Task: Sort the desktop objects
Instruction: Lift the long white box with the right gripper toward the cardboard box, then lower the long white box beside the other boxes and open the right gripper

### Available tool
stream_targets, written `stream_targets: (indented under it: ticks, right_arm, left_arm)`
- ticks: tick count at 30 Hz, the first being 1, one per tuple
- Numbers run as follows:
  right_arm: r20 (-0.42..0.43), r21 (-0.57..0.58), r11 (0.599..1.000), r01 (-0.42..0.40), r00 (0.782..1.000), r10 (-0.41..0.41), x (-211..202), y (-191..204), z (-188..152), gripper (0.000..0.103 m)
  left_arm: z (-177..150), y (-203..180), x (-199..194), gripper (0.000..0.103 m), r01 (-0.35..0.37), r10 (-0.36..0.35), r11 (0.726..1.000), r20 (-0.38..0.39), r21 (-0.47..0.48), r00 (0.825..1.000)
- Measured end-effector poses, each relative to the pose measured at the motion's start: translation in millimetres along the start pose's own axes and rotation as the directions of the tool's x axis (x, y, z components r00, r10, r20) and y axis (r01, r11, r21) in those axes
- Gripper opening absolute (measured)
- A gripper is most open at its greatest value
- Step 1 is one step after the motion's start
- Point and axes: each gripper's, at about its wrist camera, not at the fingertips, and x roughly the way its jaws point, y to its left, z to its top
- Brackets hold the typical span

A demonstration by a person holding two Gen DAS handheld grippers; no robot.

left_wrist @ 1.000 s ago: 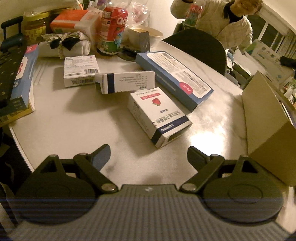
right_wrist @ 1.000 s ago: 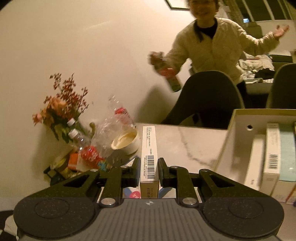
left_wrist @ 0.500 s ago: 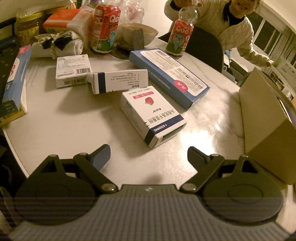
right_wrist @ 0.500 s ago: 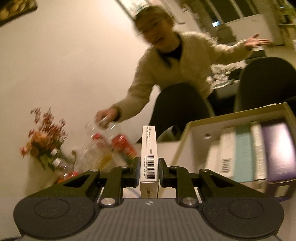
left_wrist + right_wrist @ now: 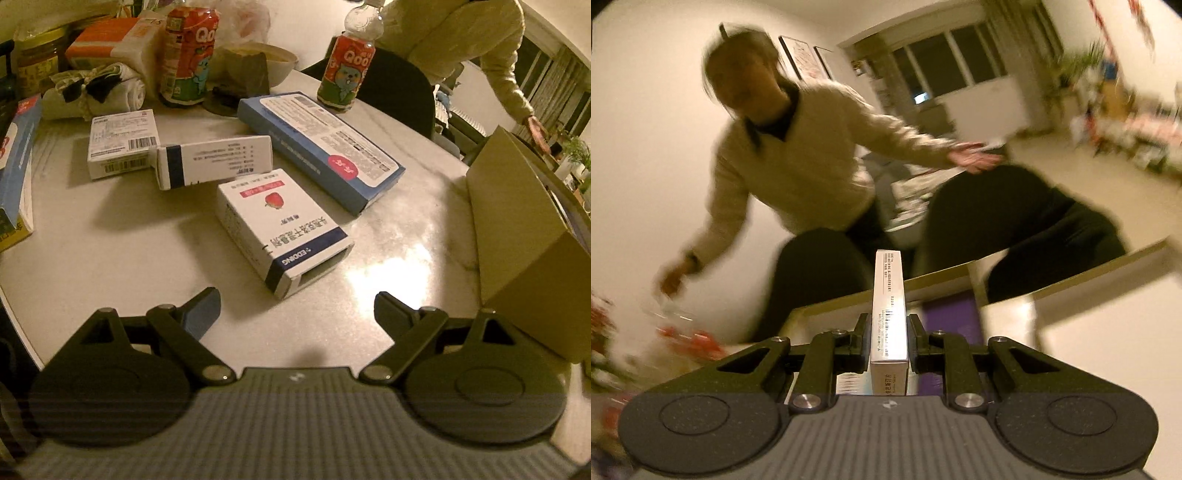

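The open tan cardboard storage box (image 5: 1071, 280) stands at the white marble table's (image 5: 110, 266) edge, presumably to collect sorted packets. The right gripper (image 5: 888, 343) is clamped on a slim white carton (image 5: 888, 314), upright between its fingers, in front of that box. The left gripper (image 5: 297, 308) hangs spread and empty, the white strawberry-printed carton (image 5: 280, 225) just ahead.

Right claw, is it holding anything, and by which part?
Yes: the right claw grips a slim white box by its two broad faces, near its lower end.
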Motion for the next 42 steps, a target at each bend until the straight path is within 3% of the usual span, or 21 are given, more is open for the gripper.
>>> stream_targets:
  ticks: [3, 7, 10, 12, 15, 20, 27, 29, 32, 35, 42]
  right_arm:
    - [0.028, -0.112, 0.989, 0.097, 0.995, -0.094, 4, 8, -7, 0.022]
    - [0.068, -0.271, 0.936, 0.226, 0.974, -0.216, 14, 23, -21, 0.022]
    - [0.064, -0.344, 0.9, 0.266, 0.963, -0.26, 25, 30, -32, 0.022]
    - [0.052, -0.37, 0.889, 0.269, 0.962, -0.269, 32, 33, -37, 0.022]
    - [0.004, -0.354, 0.907, 0.231, 0.97, -0.245, 38, 31, -40, 0.023]
    - [-0.007, -0.317, 0.928, 0.195, 0.978, -0.208, 38, 32, -38, 0.049]
    - [0.024, -0.285, 0.945, 0.159, 0.987, -0.159, 25, 33, -25, 0.049]
    - [0.038, -0.273, 0.948, 0.16, 0.987, -0.155, 19, 31, -22, 0.044]
    - [0.04, -0.262, 0.951, 0.165, 0.986, -0.16, 15, 25, -20, 0.025]
    - [0.023, -0.252, 0.952, 0.174, 0.984, -0.174, 18, 19, -20, 0.015]
    - [0.002, -0.252, 0.96, 0.123, 0.992, -0.126, 19, 23, -23, 0.008]
  left_arm:
    - [0, 1, 0, 0.091, -0.001, 0.001, 1.0, 0.0, -0.001, 1.0]
    - [0, 1, 0, 0.091, -0.003, 0.003, 1.0, 0.001, -0.003, 1.0]
    - [1, 2, 0, 0.092, -0.003, 0.003, 1.0, 0.002, -0.003, 1.0]
    - [1, 2, 0, 0.092, -0.003, 0.003, 1.0, 0.002, -0.002, 1.0]
    - [1, 3, 0, 0.092, -0.003, 0.003, 1.0, 0.002, -0.002, 1.0]
    - [1, 4, 1, 0.092, -0.005, 0.005, 1.0, 0.003, -0.002, 1.0]
    - [1, 5, 0, 0.092, -0.005, 0.005, 1.0, 0.004, -0.003, 1.0]
    - [2, 5, 1, 0.092, -0.007, 0.007, 1.0, 0.004, -0.003, 1.0]
    - [1, 4, 1, 0.092, -0.01, 0.01, 1.0, 0.005, -0.001, 1.0]
    - [1, 4, 1, 0.092, -0.011, 0.011, 1.0, 0.005, 0.002, 1.0]
    - [1, 3, 1, 0.092, -0.012, 0.012, 1.0, 0.003, 0.005, 1.0]
